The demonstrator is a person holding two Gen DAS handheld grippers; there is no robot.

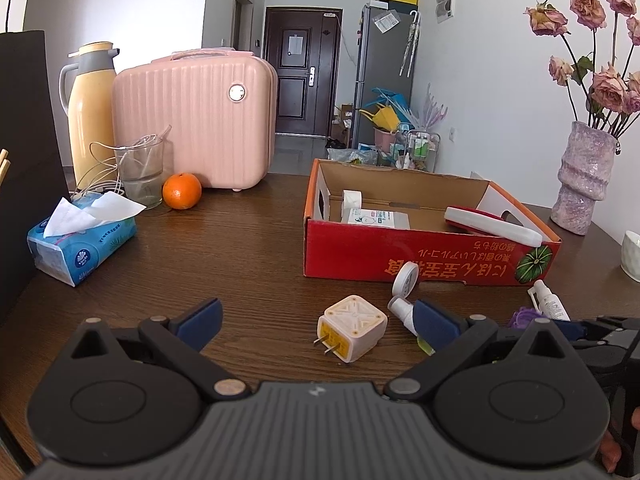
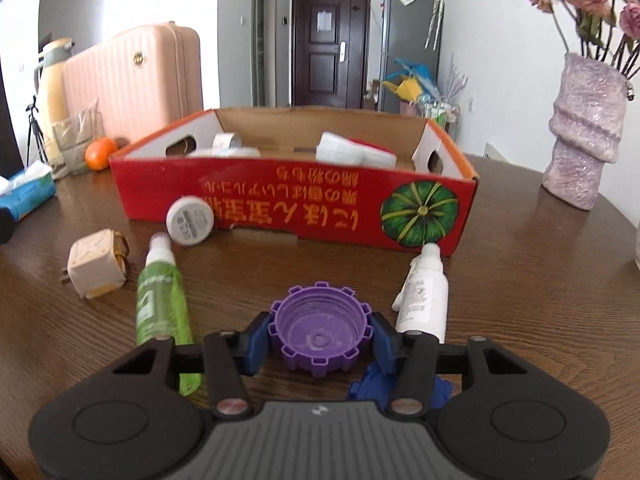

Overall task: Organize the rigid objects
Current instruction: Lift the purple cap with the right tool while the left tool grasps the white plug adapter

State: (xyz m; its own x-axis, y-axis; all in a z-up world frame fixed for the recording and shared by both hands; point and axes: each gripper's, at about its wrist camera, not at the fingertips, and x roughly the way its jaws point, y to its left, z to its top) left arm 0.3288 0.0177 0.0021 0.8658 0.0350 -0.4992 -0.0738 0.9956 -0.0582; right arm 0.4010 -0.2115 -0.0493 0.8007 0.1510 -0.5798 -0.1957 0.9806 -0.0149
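My right gripper [image 2: 320,338] is shut on a purple toothed cap [image 2: 320,330], low over the table in front of the red cardboard box [image 2: 280,204]. A green spray bottle [image 2: 160,292] lies to its left, a white bottle [image 2: 424,292] to its right, a blue object [image 2: 368,388] under it. A cream plug adapter [image 2: 96,268] and a white round jar [image 2: 190,220] lie further left. My left gripper [image 1: 320,320] is open, its fingers either side of the plug adapter [image 1: 352,328]. The box [image 1: 400,256] holds a tape roll [image 1: 352,200], a flat packet [image 1: 376,216] and a red-and-white case [image 1: 492,224].
A tissue pack [image 1: 80,240], an orange [image 1: 182,191], a glass with cables [image 1: 140,172], a pink case [image 1: 192,120] and a yellow thermos [image 1: 88,108] stand at the left back. A purple vase with roses [image 1: 584,176] stands at the right, with a white bowl [image 1: 632,254] near the edge.
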